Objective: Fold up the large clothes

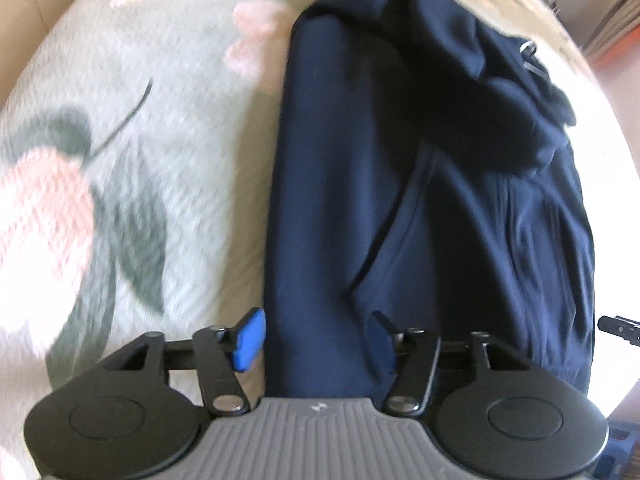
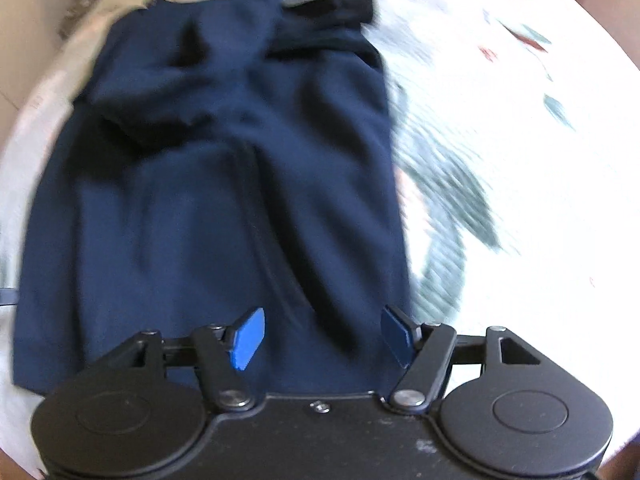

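Left gripper (image 1: 316, 338) is seen w/ jaws spread wide, nothing gripped; it's held over the near edge of the navy jacket (image 1: 420, 200). Right gripper (image 2: 322, 336) is likewise wide apart, empty, over the jacket's (image 2: 224, 184) near hem. The jacket is laid flat on a floral bedspread (image 1: 140, 140), partly folded, zipper pull (image 1: 528, 50) seen at its far side.
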`<state>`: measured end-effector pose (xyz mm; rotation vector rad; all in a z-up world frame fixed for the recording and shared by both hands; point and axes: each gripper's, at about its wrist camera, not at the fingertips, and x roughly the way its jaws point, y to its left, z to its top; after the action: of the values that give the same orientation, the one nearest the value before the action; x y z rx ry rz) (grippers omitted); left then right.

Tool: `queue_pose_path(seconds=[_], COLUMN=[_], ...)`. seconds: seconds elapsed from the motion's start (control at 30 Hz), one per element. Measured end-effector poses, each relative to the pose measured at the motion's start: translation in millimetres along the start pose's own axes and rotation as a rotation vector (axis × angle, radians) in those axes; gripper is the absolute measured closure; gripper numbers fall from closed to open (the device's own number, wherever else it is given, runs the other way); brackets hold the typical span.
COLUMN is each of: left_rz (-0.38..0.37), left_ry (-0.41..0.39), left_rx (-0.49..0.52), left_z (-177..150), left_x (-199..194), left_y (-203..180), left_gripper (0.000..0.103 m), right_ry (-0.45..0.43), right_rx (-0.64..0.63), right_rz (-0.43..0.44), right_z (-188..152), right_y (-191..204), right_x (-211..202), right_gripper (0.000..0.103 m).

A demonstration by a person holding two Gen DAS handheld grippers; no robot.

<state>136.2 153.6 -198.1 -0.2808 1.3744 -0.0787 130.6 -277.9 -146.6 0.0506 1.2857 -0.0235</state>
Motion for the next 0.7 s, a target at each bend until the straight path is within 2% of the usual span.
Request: queue_pose_path(seconds=[0.13,0.27,0.3,0.37,0.47,0.53,0.63,0.7], left_rz=[-0.042,-0.102,-0.125,-0.166,-0.19,-0.177,-0.146,-0.106], left_ry=[0.076,0.09,0.09,0.068,0.062,0.059,0.054,0.043], left_rx=[-0.088,-0.206,-0.238,-0.271,-0.29,-0.258,-0.218,-0.171], left_z=[-18,-33,-36,-40,-42,-45,-45,-46], left_x=[8,17,21,23,26,27,25,24], left_y=[20,37,41,45,45,41,30,20], left_gripper=[0.041,0.04,0.038,0.023,0.017,0.017,0.021,0.033], right_ry=[0.092,0.151,0.16,0.176,0.19,0.188,0.169,0.154], right_rx=[0.102,0.219,0.247,0.294,0.325,0.286,0.23,0.206], right_rz=[-0.011,0.014,0.035,0.069,0.118,0.104,0.078,0.071], right_z=[-22,-41,-44,-50,-55,-57,-59,-59], right_y=[-28,-48,-51,-55,-54,-44,-32,-19], right_x=[9,21,25,33,41,42,40,39], right_gripper=[0.023,0.023,0.023,0.023,0.022,0.022,0.033,0.055])
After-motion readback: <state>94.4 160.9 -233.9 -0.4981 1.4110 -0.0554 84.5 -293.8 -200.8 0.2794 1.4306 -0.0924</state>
